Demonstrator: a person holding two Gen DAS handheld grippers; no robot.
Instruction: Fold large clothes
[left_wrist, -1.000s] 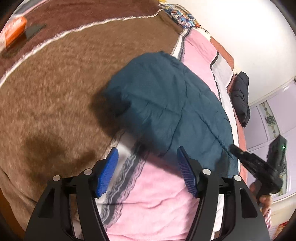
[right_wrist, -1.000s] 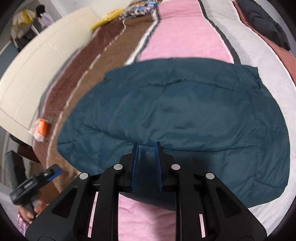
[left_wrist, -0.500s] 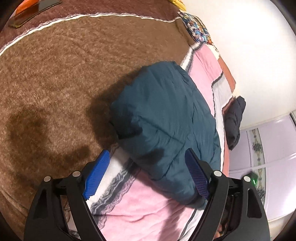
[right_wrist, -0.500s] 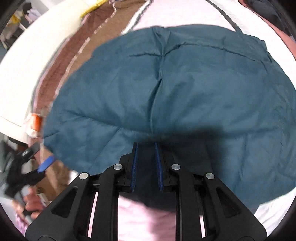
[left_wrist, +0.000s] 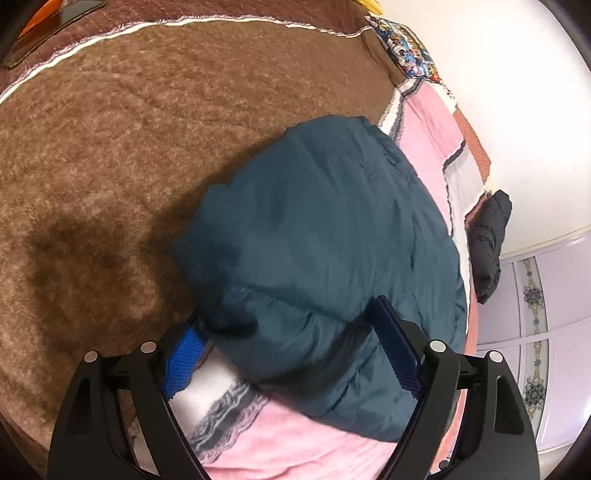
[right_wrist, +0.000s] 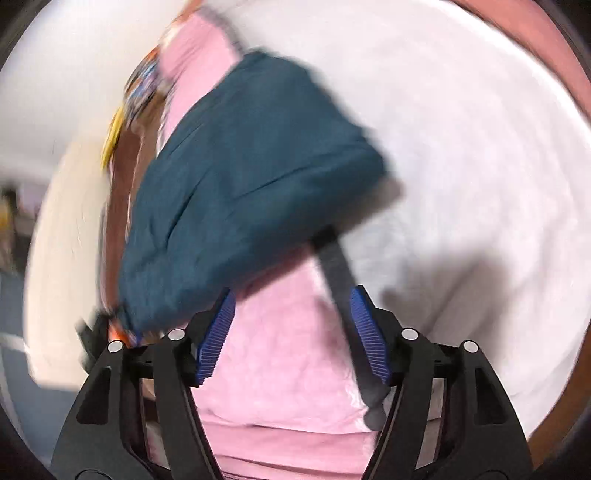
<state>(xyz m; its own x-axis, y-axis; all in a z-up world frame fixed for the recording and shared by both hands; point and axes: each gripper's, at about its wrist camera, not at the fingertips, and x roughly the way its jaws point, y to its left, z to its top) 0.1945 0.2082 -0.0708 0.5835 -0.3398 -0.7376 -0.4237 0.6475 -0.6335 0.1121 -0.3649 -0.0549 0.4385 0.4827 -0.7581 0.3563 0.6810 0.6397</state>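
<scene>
Item: teal puffer jacket (left_wrist: 332, 251), folded bundle mid-bed across brown/pink blanket (left_wrist: 110, 166); soft, bulky, prob. slippery, so grab seam/edge; my left gripper (left_wrist: 291, 354) spread around near end, right gripper (right_wrist: 291, 332) spread, empty.

A bed covered by a brown, pink and white striped blanket (left_wrist: 110, 155) carries a folded teal jacket (left_wrist: 325, 251), which bulges between the left fingers. A dark garment (left_wrist: 489, 236) lies far beyond the right-hand finger.
</scene>
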